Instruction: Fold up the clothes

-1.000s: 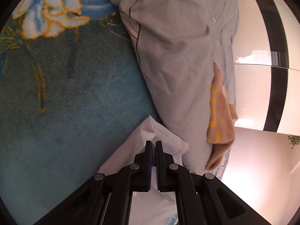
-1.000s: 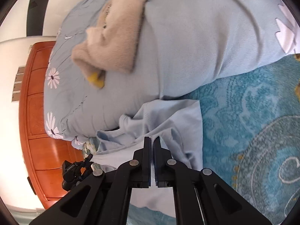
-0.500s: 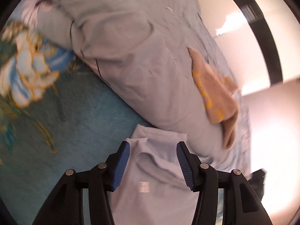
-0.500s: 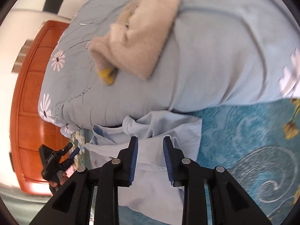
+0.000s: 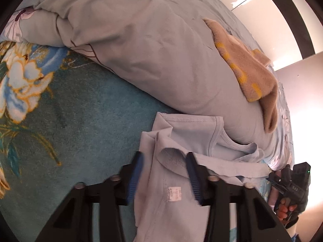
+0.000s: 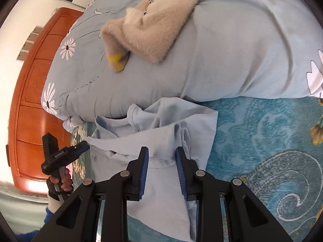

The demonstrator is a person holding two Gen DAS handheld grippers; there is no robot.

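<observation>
A light blue shirt [image 5: 181,133] lies crumpled on the teal floral blanket [image 5: 70,121], its collar end against a pale blue duvet [image 5: 151,50]. My left gripper [image 5: 164,159] is open just above a raised fold of the shirt, near a white label [image 5: 174,194]. In the right wrist view the same shirt [image 6: 161,121] lies below my right gripper [image 6: 162,153], which is open over a bunched fold. Each gripper shows in the other's view, at the shirt's far edge, the right one [image 5: 290,183] and the left one [image 6: 60,155].
A tan fleece garment with yellow spots [image 5: 246,70] lies on top of the duvet, also in the right wrist view [image 6: 153,26]. A red-brown wooden headboard [image 6: 34,100] stands at the left. A pale wall with a dark stripe [image 5: 282,10] lies beyond the bed.
Both grippers were shut on the shirt a second ago and have opened and let it go. Both have pulled back, so more of the shirt shows lying on the blanket.
</observation>
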